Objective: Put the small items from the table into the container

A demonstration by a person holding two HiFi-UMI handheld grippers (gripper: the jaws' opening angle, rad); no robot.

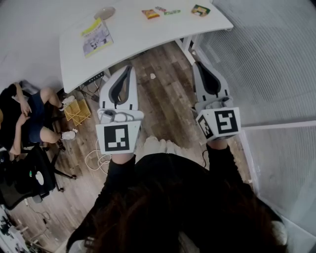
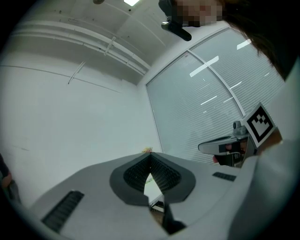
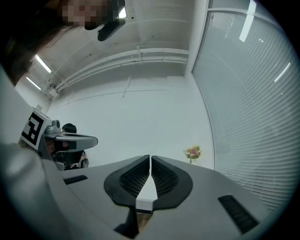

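The left gripper point(image 1: 129, 66) and right gripper point(image 1: 200, 64) are hovering over open wooden floor point(image 1: 165, 99), just short of the white table point(image 1: 148, 37)'s near edge. Each is keeping its jaws pressed together on nothing. At 12 o'clock a round dish point(image 1: 104, 13) is sitting on the table, its inside too small to read. Snack packets point(image 1: 150, 14) and a green box point(image 1: 200, 10) are lying at 1 o'clock, a booklet point(image 1: 96, 37) at 11. A seated person point(image 1: 29, 116) and a yellow crate point(image 1: 77, 111) are crowding 9 o'clock. A glass wall point(image 1: 266, 59) is running along 3 o'clock.
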